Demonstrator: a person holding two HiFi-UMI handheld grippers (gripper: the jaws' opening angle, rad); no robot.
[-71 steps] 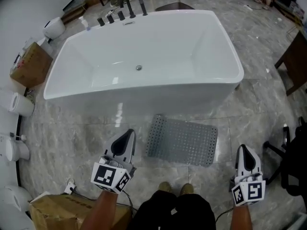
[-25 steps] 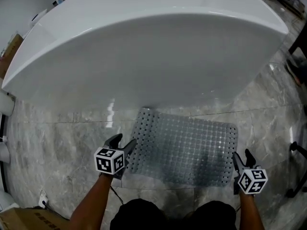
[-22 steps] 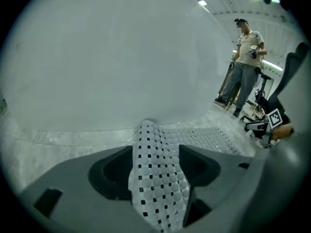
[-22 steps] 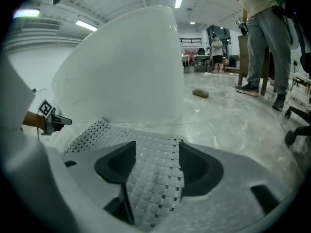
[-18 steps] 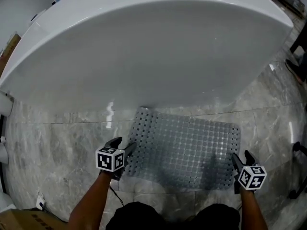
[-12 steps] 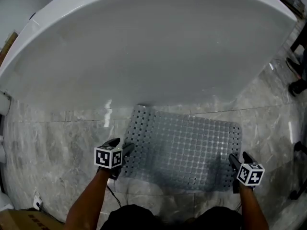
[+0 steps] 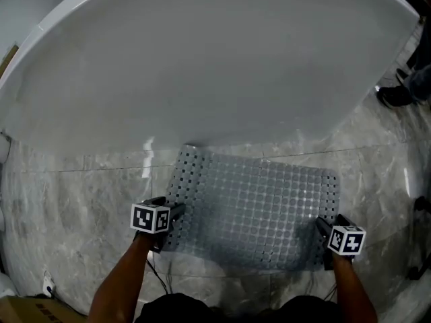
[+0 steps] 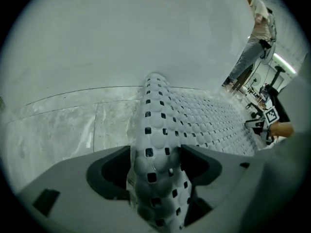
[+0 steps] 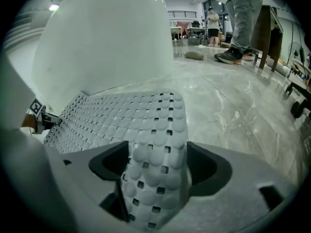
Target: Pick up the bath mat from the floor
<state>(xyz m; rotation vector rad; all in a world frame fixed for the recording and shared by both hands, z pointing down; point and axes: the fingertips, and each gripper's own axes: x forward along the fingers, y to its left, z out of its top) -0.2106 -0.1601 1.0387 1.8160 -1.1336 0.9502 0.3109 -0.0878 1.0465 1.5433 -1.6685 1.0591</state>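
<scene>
The left gripper (image 7: 174,214) and right gripper (image 7: 323,229) have reached opposite edges of the bath mat (image 7: 252,204), jaws opening around them unpinched, so clamping likely comes next.

In the head view my left gripper (image 7: 172,214) and right gripper (image 7: 322,229) cover their own jaws. They also cover the two near corners of the bath mat (image 7: 256,207). Both pairs of jaws are opening with the mat's edge between them. In each gripper view that edge runs down out of sight behind the gripper's body, and I cannot tell whether the jaws touch it. The mat's far edge slips under the bulge of the bathtub (image 7: 202,66), whose rim is cut off by the picture's top edge. A person (image 8: 255,33) is clipped at the left gripper view's rim. In the right gripper view only legs (image 9: 243,8) show. A shoe (image 7: 392,96) and a cardboard box (image 7: 17,311) are cut off by the head view's edges.
</scene>
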